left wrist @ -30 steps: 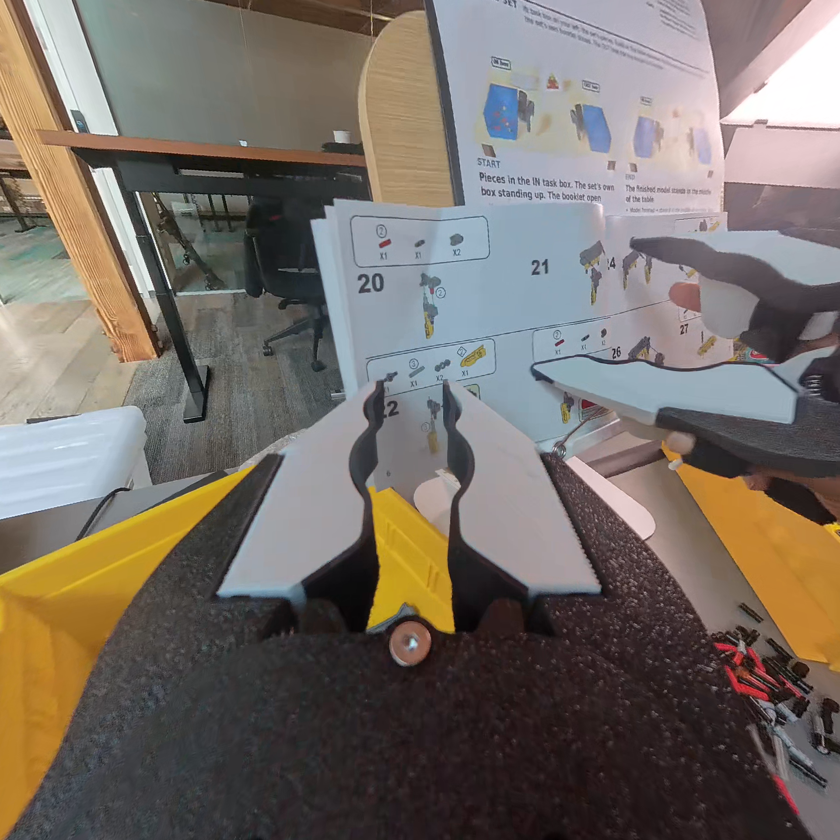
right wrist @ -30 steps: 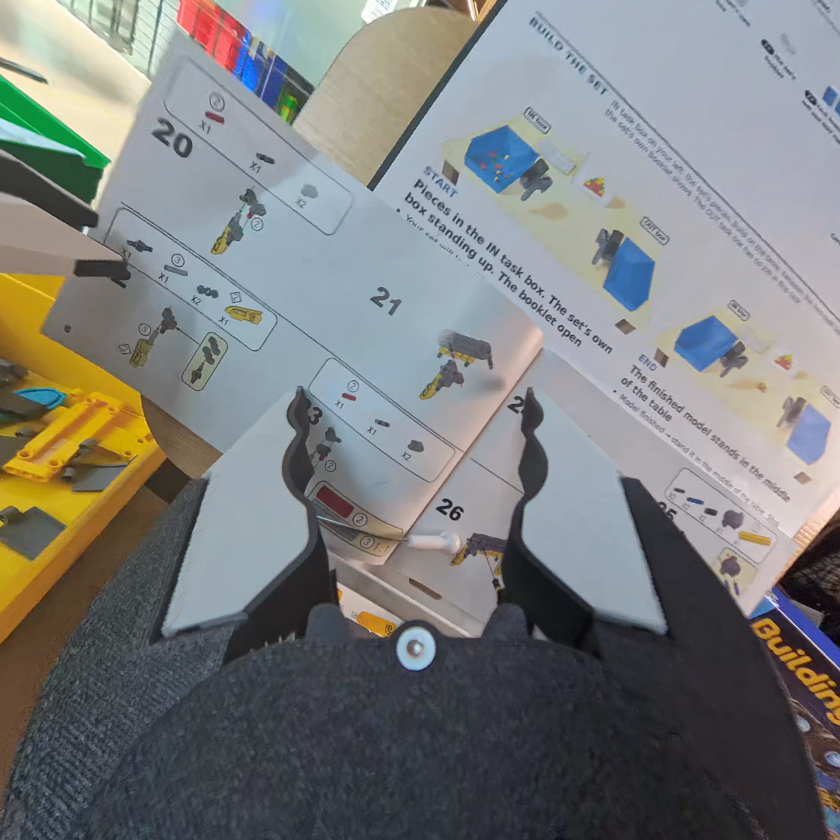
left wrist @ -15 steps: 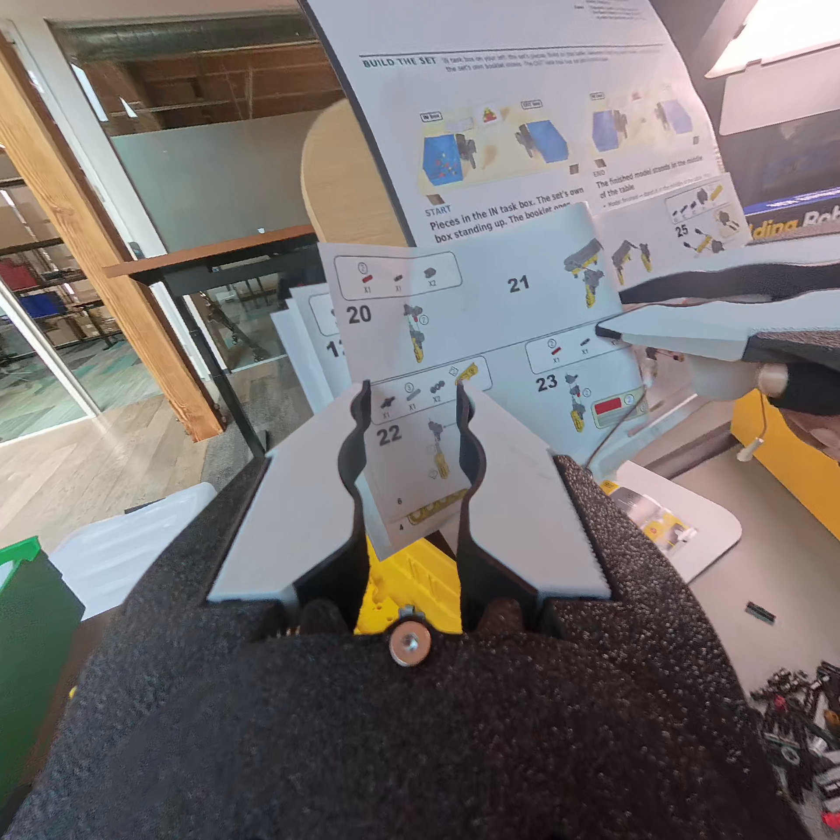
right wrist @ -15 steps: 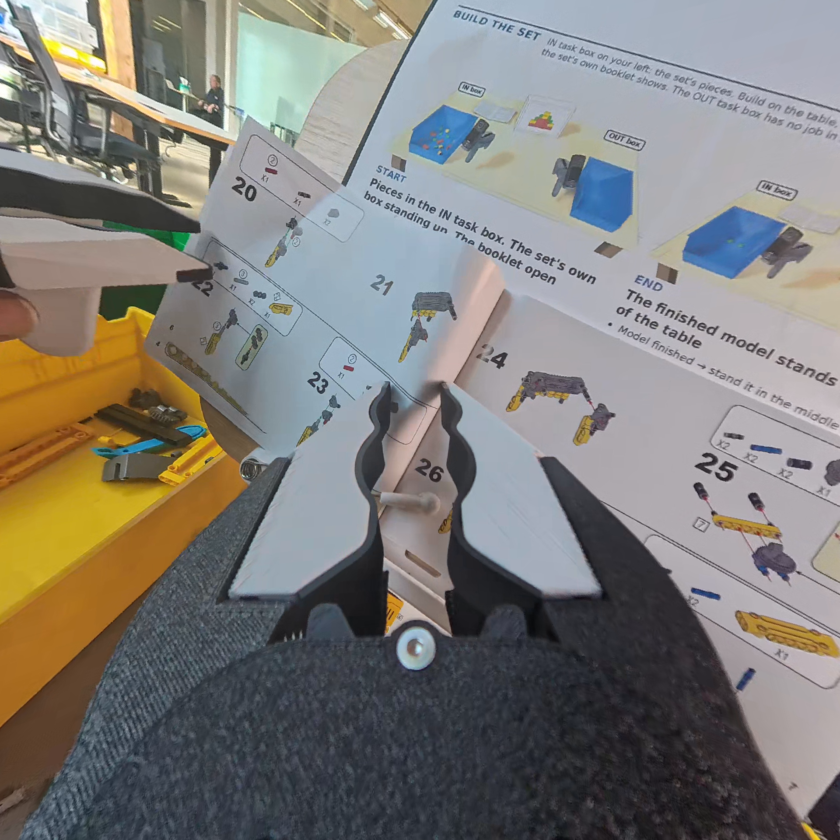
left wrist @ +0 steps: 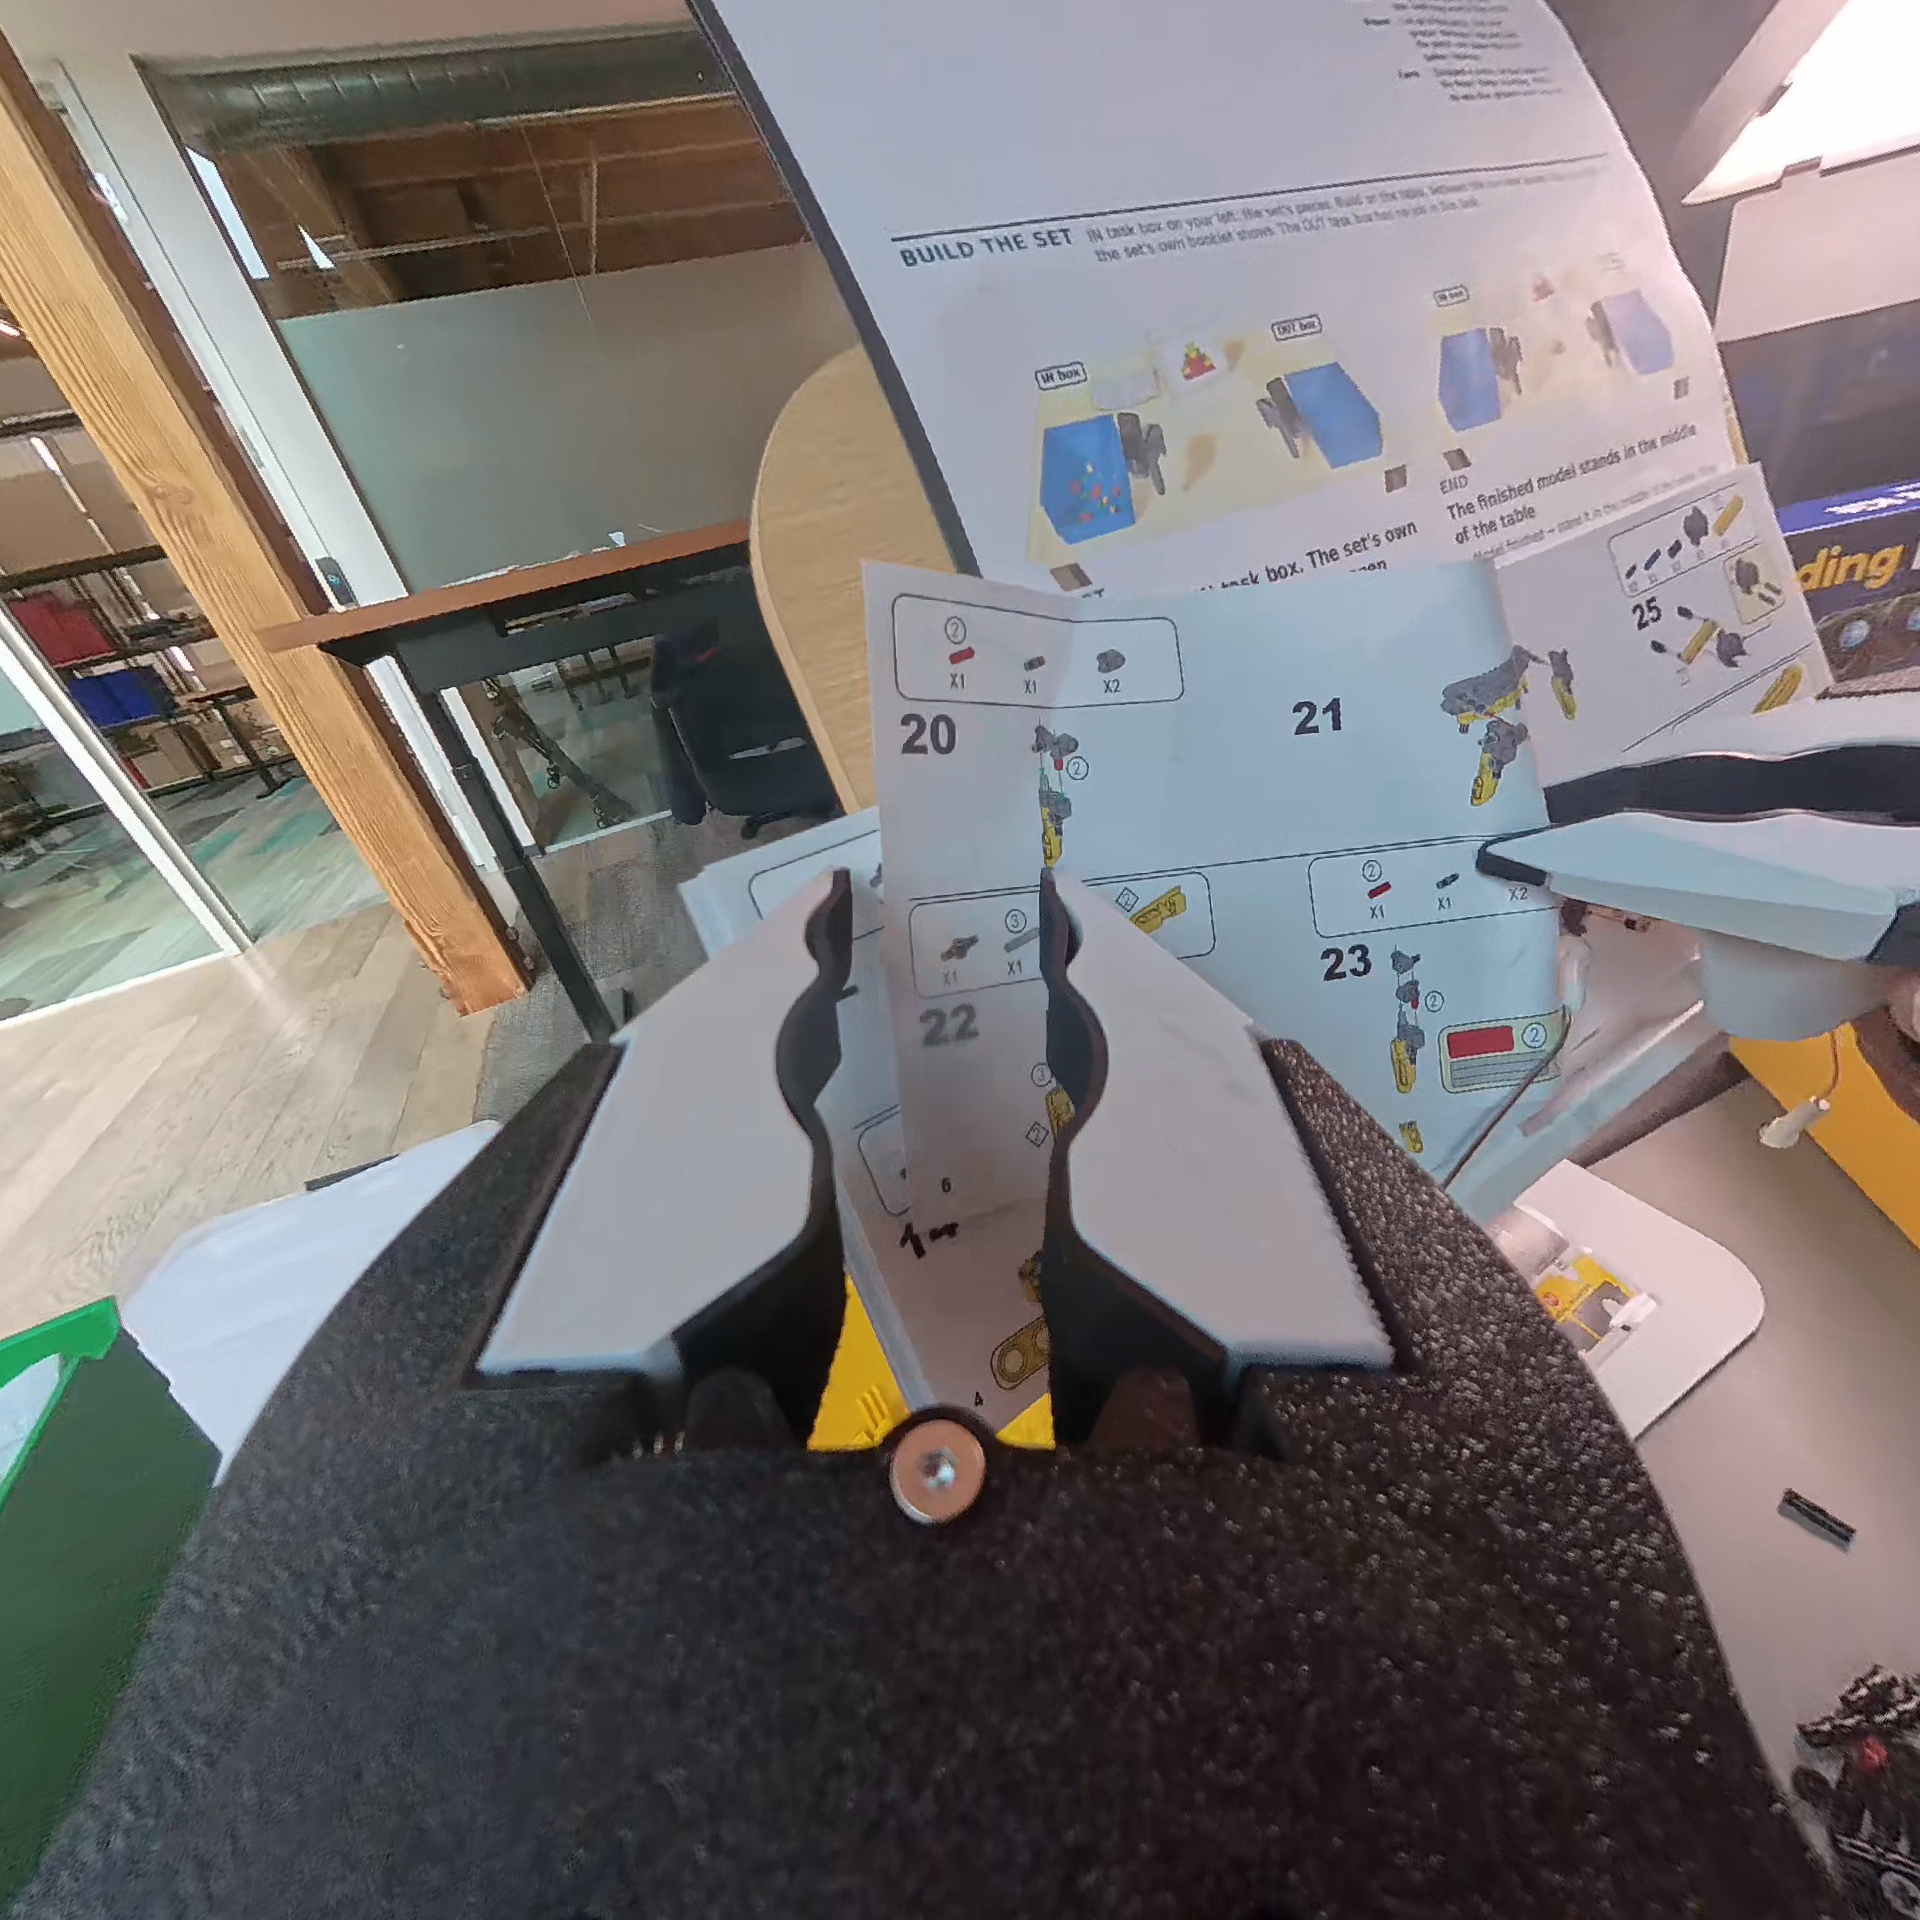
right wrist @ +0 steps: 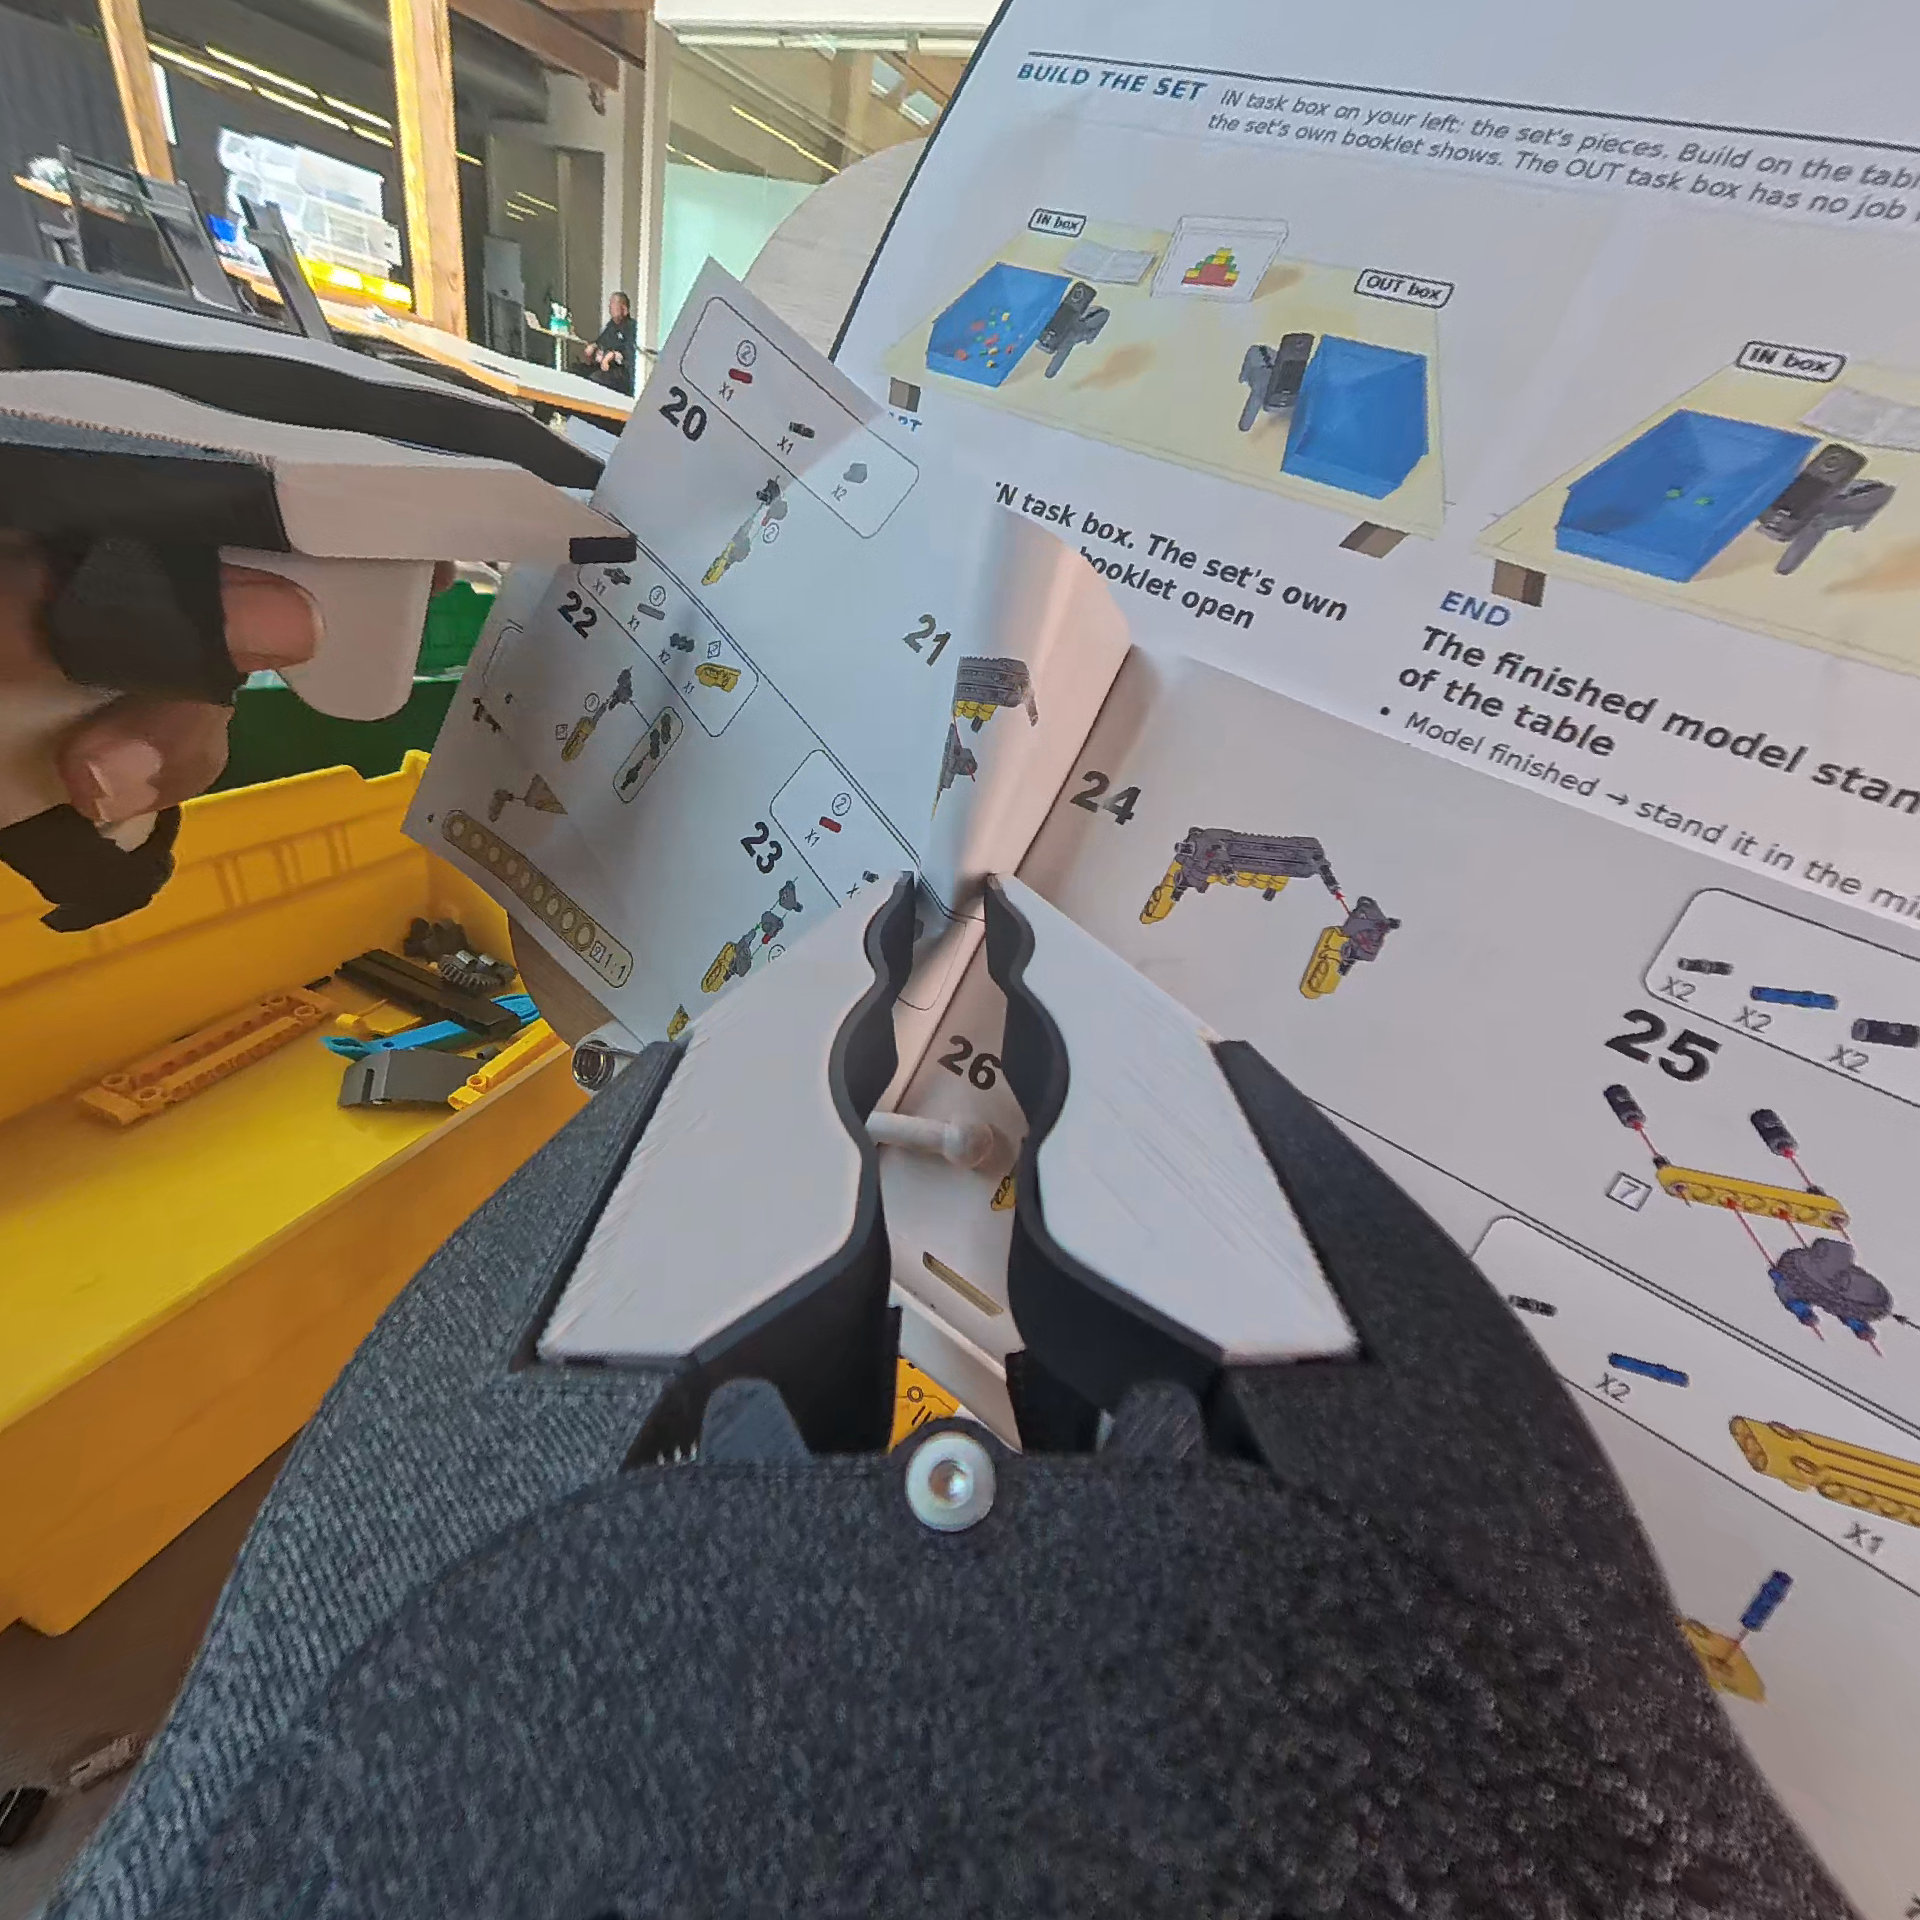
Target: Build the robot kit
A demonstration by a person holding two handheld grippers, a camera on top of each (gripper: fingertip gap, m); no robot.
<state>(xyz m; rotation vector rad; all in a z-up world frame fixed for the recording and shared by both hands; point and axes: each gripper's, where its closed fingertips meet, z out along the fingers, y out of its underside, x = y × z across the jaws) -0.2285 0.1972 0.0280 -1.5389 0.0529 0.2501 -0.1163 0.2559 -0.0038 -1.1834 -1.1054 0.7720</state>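
A building-instructions booklet (left wrist: 1247,790) stands open on a holder, one leaf lifted and curling to the left. My left gripper (left wrist: 940,894) is open with a narrow gap, and the leaf's left edge stands between its fingers. It also shows in the right wrist view (right wrist: 597,514), at that same edge of the leaf (right wrist: 831,623). My right gripper (right wrist: 948,894) is closed down on the leaf's inner edge near the fold. In the left wrist view it (left wrist: 1507,842) has one finger in front of the leaf and one behind.
A large printed sheet (right wrist: 1455,468) stands upright behind the booklet. A yellow bin (right wrist: 208,1299) on the left holds several loose building pieces (right wrist: 416,1018). The holder's white base (left wrist: 1683,1309) sits on the grey table, with a pile of small parts (left wrist: 1860,1787) at right.
My right gripper has closed from wide open onto the leaf. The leaf has lifted and swung left, uncovering the following pages. My left gripper has risen to the leaf's left edge.
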